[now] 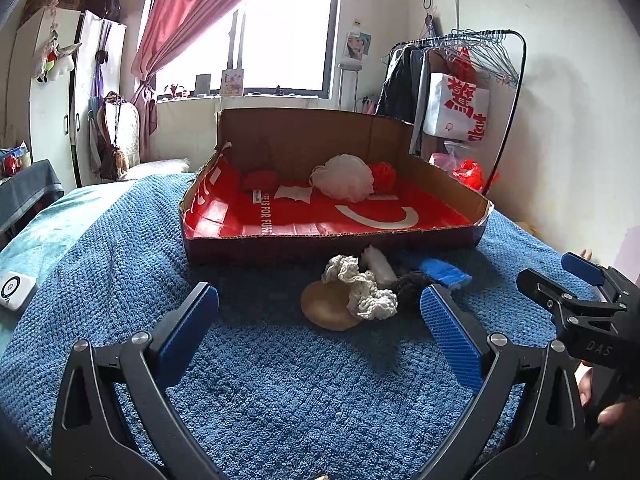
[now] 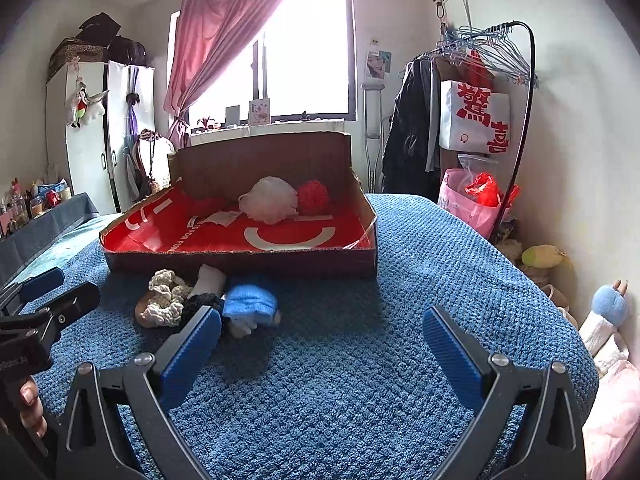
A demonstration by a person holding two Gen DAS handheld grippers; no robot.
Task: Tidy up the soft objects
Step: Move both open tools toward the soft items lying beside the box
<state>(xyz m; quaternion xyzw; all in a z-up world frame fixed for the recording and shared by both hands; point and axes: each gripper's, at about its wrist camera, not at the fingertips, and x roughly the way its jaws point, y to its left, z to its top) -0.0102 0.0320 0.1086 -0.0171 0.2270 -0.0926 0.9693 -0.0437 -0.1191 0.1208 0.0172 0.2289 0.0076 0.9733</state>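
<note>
blanket (image 1: 280, 380): nubby cloth | box (image 1: 328, 246): cardboard (glossy red lining) | scrunchie (image 1: 370, 294): crochet

A deep-blue waffle-textured bedspread (image 1: 280, 380) carries a brown cardboard tray with a glossy red lining and white lettering (image 1: 400, 220). At its far side sit a white mesh bath puff (image 1: 344, 178) and a red pompom (image 1: 384, 176). Near the tray lie a cream crocheted scrunchie (image 1: 368, 296), a tan round sponge (image 1: 328, 312) and a bright-blue towelling cloth (image 2: 250, 300). A pink curtain (image 2: 216, 48) hangs at far left.
</note>
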